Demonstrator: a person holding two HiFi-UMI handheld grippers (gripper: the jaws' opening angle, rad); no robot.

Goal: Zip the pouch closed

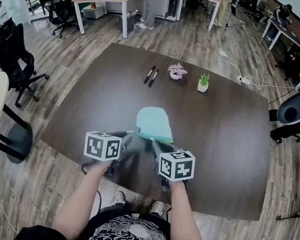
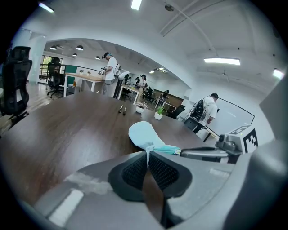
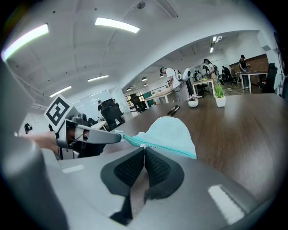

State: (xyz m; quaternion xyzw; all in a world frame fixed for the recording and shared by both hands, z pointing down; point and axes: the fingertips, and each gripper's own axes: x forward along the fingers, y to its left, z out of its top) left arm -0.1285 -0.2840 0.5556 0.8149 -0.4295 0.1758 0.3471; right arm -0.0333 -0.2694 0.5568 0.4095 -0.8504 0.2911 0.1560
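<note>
- Head view: pouch [image 1: 155, 123] lies toward 6 o'clock on the table [image 1: 227, 128].
- Its near end is clamped in the left gripper [image 2: 147, 153]; the right gripper [image 3: 144, 151] pinches the zip pull [image 3: 142, 145].
- Risk: the pull slips free, or fabric bunches and jams, if the left grip slackens.

The table [image 1: 231, 140] is bare toward its left and right edges. The pouch [image 1: 155, 124] blocks the near-edge middle, and two pens [image 1: 151, 76], a flowerpot [image 1: 176, 72] and a plant [image 1: 203, 84] stand near the far edge.
</note>
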